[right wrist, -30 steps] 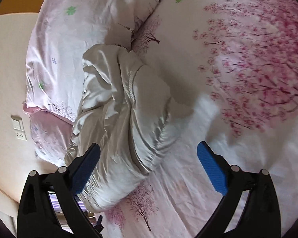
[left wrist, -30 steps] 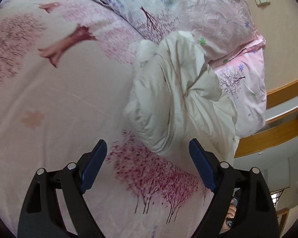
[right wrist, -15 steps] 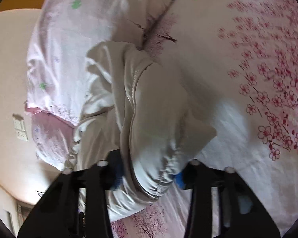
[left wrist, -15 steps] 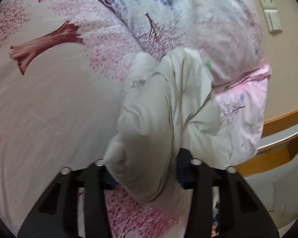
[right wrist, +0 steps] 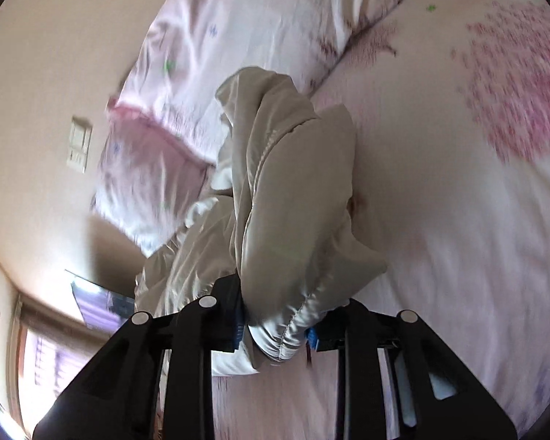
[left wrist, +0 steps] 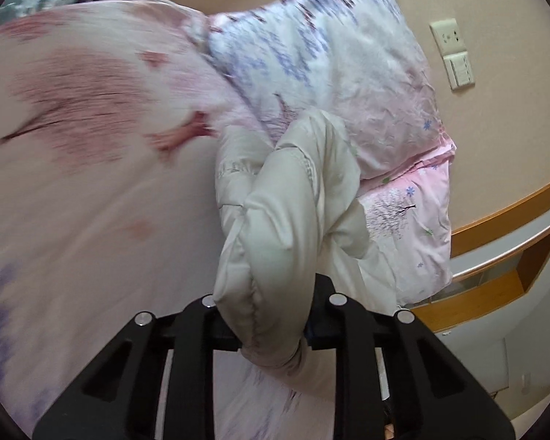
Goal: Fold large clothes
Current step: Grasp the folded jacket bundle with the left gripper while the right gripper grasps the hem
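Both grippers have just been closing, and each now pinches a bunched edge of the cream padded jacket (left wrist: 286, 227) between its narrowed jaws. The left gripper (left wrist: 271, 330) grips a rolled, stitched hem; the right gripper (right wrist: 275, 330) clamps a gathered elastic cuff or hem. The jacket hangs crumpled from both, its far end against the floral pillows (left wrist: 348, 73), above the blossom-print bedspread (left wrist: 73, 201). A wall switch plate (left wrist: 454, 55) sits beyond the pillows.

left gripper (left wrist: 271, 330), right gripper (right wrist: 275, 330), jaws just closed
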`<control>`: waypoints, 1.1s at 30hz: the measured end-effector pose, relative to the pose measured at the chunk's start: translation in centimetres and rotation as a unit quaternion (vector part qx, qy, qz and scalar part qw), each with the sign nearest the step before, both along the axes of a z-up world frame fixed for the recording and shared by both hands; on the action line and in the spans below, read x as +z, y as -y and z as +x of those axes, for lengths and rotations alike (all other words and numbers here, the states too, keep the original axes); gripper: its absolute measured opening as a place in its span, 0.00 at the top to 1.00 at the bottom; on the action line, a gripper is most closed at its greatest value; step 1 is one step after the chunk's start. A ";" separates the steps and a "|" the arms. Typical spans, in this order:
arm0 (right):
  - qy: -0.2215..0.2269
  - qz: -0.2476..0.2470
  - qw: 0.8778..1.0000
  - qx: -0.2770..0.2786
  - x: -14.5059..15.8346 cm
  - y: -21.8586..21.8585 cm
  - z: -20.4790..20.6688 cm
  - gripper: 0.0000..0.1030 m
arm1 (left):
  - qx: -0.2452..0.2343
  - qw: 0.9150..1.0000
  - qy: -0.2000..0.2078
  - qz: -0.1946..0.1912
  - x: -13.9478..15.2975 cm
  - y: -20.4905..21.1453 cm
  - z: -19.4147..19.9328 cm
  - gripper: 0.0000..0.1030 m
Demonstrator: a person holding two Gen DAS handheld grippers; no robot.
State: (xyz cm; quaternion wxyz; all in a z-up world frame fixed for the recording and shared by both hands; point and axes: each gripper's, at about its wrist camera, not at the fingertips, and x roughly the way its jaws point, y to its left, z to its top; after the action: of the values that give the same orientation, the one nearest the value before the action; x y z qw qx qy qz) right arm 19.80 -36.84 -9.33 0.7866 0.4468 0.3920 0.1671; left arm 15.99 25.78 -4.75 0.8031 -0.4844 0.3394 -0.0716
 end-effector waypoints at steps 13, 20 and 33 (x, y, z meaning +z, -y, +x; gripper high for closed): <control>0.032 -0.256 0.963 -0.077 4.6 -1.2 -6.5 0.38 | 0.021 0.999 -0.018 0.017 -2.2 -2.1 -5.2 0.51; 0.136 -0.284 0.943 0.106 9.5 -13.0 -2.9 0.75 | 0.032 0.999 -0.017 0.025 -2.5 -2.0 -5.0 0.46; 0.081 -0.334 0.899 0.271 8.2 -28.3 3.5 0.80 | 0.050 0.998 -0.021 0.033 -2.6 -1.9 -4.1 0.46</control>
State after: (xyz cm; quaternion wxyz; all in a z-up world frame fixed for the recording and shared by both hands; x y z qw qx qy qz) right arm 23.33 -8.50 -1.10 0.8430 0.0199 0.4657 0.2684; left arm 11.89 27.71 -7.37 0.8139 -0.4756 0.3335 -0.0101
